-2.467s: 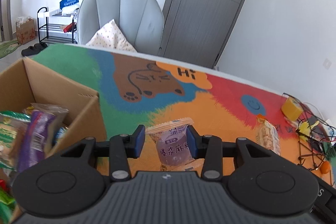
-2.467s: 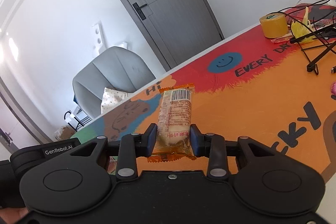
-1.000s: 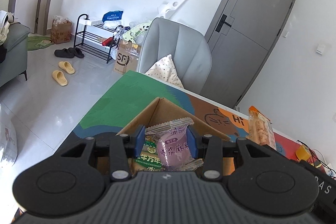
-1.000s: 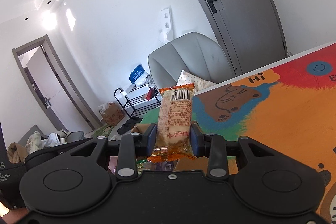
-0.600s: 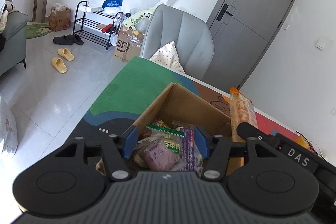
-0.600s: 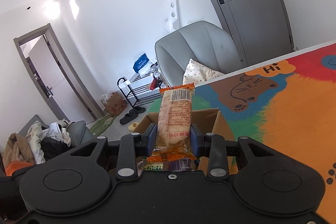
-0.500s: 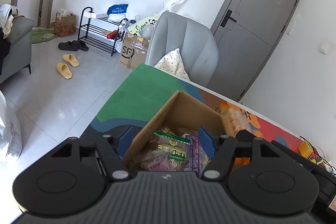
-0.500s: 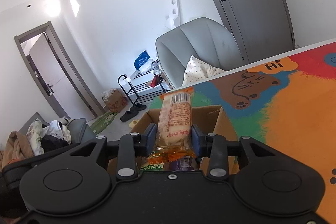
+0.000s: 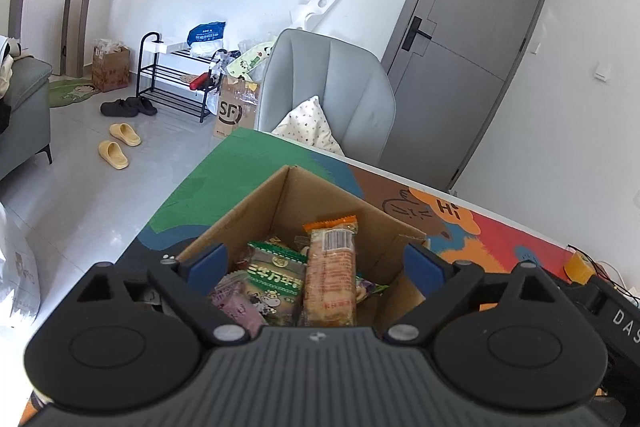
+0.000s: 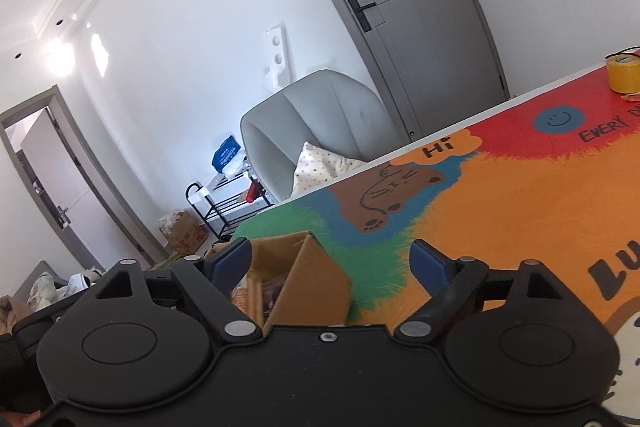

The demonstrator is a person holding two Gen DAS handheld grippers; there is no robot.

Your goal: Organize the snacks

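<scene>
Snacks fill the cardboard box (image 9: pixel 280 203) at the lower centre of the left wrist view: an orange-wrapped biscuit bar (image 9: pixel 330 275) lies on top with its long axis running away from the camera, a green packet (image 9: pixel 276 277) beside it to the left, and a purple packet (image 9: pixel 234 301) at the lower left of the pile. The left claw (image 9: pixel 316 261) stands wide with nothing pressed between its blue pads; its jaws have just been opening, and the packets seen between them rest down in the box, not in a grip. The right claw (image 10: pixel 330 259) is likewise wide and empty, its jaws having just been opening too. In its view the box (image 10: pixel 308 279) sits low and left of centre, partly behind the left finger, on the colourful mat covering the desk (image 10: pixel 500 219). Both drops look done. No loose snack shows on the stretch of mat in view, so which hand is nearer the next one cannot be told from here.
</scene>
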